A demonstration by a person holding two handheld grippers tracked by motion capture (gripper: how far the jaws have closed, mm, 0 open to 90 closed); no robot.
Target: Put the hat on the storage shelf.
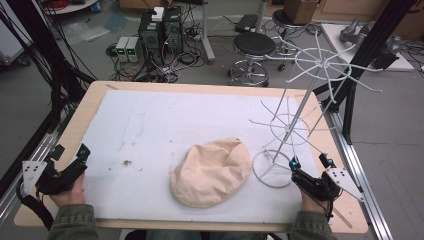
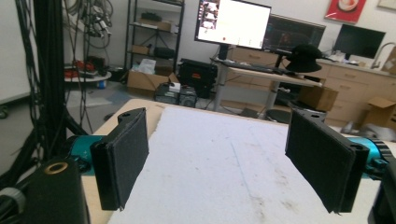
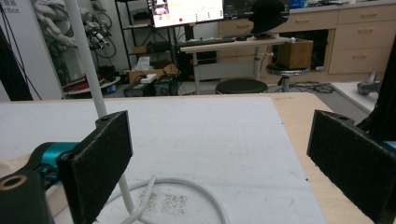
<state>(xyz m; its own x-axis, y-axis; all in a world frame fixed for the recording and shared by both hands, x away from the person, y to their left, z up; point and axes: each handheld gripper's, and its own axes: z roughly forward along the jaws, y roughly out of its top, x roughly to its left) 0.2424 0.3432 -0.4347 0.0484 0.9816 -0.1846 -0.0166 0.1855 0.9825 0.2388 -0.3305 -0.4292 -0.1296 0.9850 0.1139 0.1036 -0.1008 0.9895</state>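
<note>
A beige cloth cap [image 1: 212, 172] lies crumpled on the white mat [image 1: 165, 130] near the table's front middle. Right of it stands a white wire rack [image 1: 300, 107] on a ring base [image 1: 271, 169], with spokes at two levels. My left gripper [image 1: 71, 152] rests at the front left edge, jaws wide apart with nothing between them [image 2: 224, 172]. My right gripper [image 1: 311, 161] sits at the front right beside the rack's base, also open and empty [image 3: 219, 158]; the rack's pole [image 3: 88, 60] rises just behind its left pad [image 3: 100, 163].
Black frame posts stand off both table sides. Stools [image 1: 254, 47], computer boxes [image 1: 160, 30] and cables are on the floor beyond the far edge. The bare wooden table border [image 1: 340, 150] runs along the right of the mat.
</note>
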